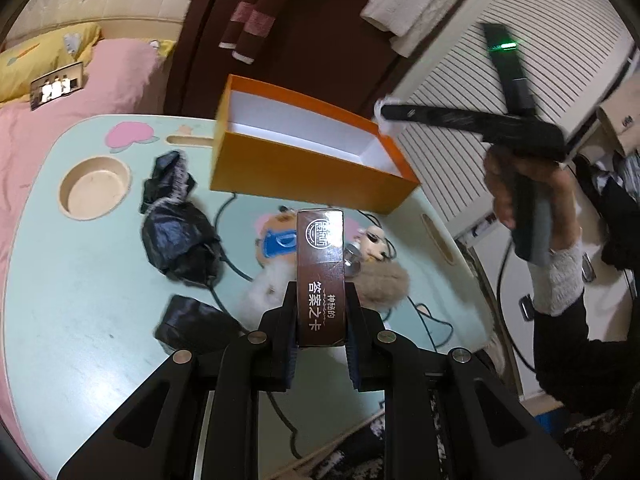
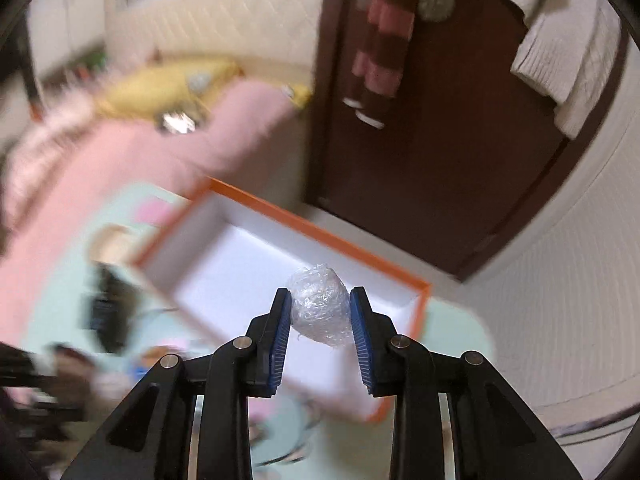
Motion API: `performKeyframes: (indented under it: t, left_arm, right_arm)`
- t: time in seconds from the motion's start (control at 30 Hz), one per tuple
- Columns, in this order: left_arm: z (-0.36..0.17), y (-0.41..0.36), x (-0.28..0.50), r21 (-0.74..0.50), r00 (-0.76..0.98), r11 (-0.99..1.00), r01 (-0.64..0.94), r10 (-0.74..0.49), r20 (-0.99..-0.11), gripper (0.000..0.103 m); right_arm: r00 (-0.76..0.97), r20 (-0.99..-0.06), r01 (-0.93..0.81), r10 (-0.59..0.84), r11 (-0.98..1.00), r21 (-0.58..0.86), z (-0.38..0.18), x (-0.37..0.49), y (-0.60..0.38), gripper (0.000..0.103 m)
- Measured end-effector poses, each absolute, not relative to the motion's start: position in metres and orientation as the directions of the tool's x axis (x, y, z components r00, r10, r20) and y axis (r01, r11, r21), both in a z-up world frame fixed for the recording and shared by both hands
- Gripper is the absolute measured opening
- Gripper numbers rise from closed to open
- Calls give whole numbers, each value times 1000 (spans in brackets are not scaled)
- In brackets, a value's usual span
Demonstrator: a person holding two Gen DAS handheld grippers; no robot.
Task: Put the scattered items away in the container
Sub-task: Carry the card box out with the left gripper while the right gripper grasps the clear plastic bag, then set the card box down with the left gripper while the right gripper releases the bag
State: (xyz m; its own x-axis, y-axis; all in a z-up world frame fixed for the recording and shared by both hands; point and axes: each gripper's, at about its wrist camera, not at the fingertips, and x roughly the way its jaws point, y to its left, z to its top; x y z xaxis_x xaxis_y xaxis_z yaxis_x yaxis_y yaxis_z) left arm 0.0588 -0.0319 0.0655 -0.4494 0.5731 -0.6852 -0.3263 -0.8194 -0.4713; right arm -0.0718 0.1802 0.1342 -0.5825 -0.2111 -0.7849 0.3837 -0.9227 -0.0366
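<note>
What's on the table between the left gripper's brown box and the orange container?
Left wrist view: past the brown box, only a cartoon sticker and black cable before the orange container.

An orange cardboard box with a white inside (image 1: pixel 308 164) stands on the pale mint-green table with pink cartoon prints (image 1: pixel 80 288). Before the box: a dark-brown card carton with white lettering (image 1: pixel 320 276), crumpled glossy black bags (image 1: pixel 180 240).
</note>
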Motion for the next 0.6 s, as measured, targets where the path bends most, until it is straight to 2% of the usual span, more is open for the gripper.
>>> performKeyframes:
  t: [0.1, 0.27, 0.43, 0.5, 0.6]
  left_arm:
    - [63, -26, 63, -470, -436, -816, -337, 578, -690, 21]
    - [54, -14, 69, -463, -411, -813, -353, 579, -704, 21]
    - [43, -4, 70, -453, -396, -823, -344, 564, -724, 21]
    - [41, 1, 67, -430, -407, -834, -345, 546, -732, 21]
    - [37, 8, 64, -397, -414, -844, -361, 526, -743, 23]
  right_arm:
    - [-531, -784, 406, -322, -908, 98, 131, -42, 185, 28]
    - [-465, -806, 380, -368, -905, 194, 101, -6, 182, 28]
    - [-433, -777, 322, -456, -884, 340, 75, 1, 175, 29]
    - [-429, -761, 334, -486, -868, 366, 72, -1, 165, 29]
    - [-447, -760, 355, -471, -874, 332, 71, 2, 156, 30]
